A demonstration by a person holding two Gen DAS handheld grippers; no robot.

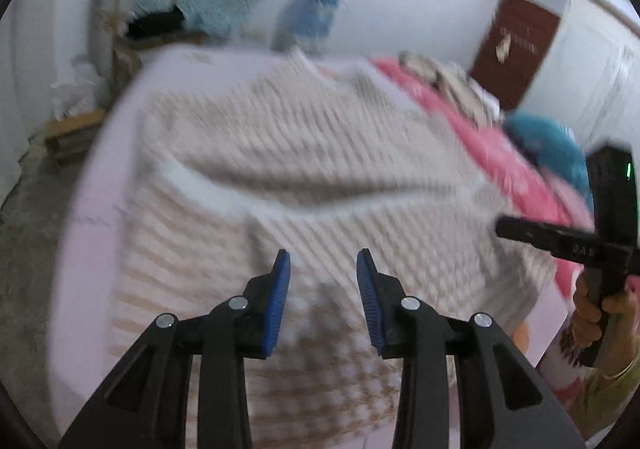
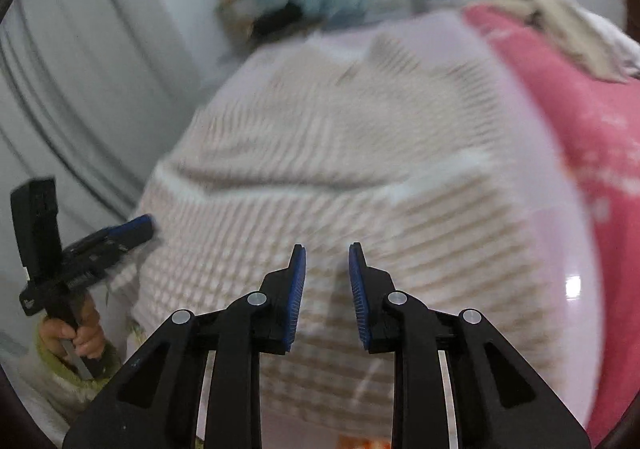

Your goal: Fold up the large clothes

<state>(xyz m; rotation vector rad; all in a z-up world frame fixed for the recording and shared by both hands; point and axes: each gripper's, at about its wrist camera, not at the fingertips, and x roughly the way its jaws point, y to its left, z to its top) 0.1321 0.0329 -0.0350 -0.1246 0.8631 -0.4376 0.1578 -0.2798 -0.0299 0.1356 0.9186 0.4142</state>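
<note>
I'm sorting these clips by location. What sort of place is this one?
Probably a bedroom at home. A beige striped garment lies spread on a pale bed-like surface, beside a pink blanket with more clothes piled on it, and a brown door in the white wall.

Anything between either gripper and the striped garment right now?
Nothing visible. The left gripper and right gripper both hang open just above the striped garment, with only bare cloth showing between their pads. The pink blanket and the clothes pile lie off to the side. Motion blur hides fine detail.
</note>
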